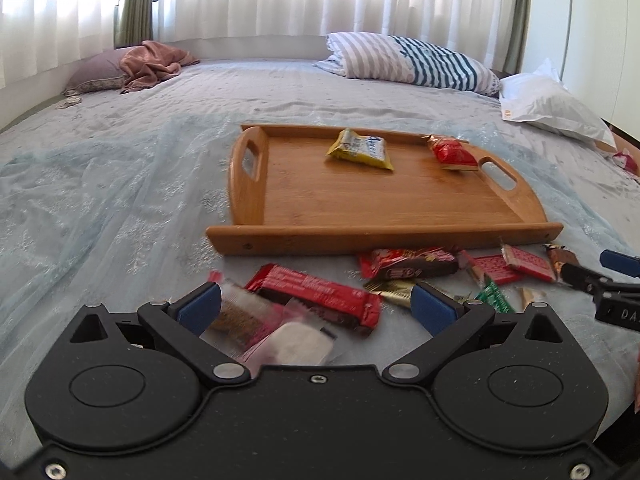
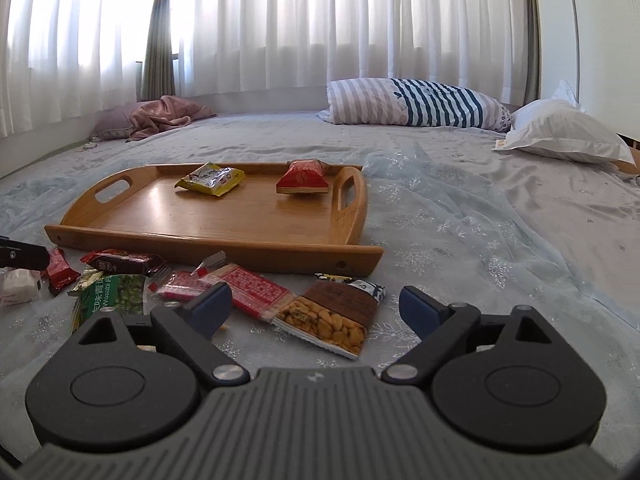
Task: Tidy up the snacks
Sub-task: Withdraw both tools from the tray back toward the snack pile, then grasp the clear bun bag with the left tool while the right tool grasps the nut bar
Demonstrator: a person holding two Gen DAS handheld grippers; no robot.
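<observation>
Blue pads tip both grippers, and both stand spread with nothing clamped. Between the left gripper's (image 1: pixel 316 306) released fingers lies a long red chocolate bar (image 1: pixel 316 294) over a clear pink-edged wafer packet (image 1: pixel 276 330); the pads do not press either. The right gripper (image 2: pixel 316 306) is likewise released, its fingers straddling a peanut packet (image 2: pixel 334 316) and the end of a flat red-and-white packet (image 2: pixel 248 290), just short of touching.

Further left in the right wrist view sits a green wasabi-pea pack (image 2: pixel 114 292) and a dark red bar (image 2: pixel 124 262), part of the loose pile on the near side of the tray. The wooden tray (image 2: pixel 208 248) lies just beyond, holding only a yellow snack packet (image 2: pixel 210 178) and a red snack packet (image 2: pixel 302 178) along its far edge.

This looks like the pick-up step, early in the sorting: most snacks are not yet on the tray. Each gripper would need to dip onto one wrapper and close on it alone, avoiding overlapping neighbours, since thin foil may slip.

All this rests on a pale blue embroidered bedspread (image 2: pixel 460 240), with a striped pillow (image 2: pixel 416 102), a white pillow (image 2: pixel 560 132), a mauve pillow with pink cloth (image 2: pixel 160 120), and white curtains (image 2: pixel 320 20) behind.
</observation>
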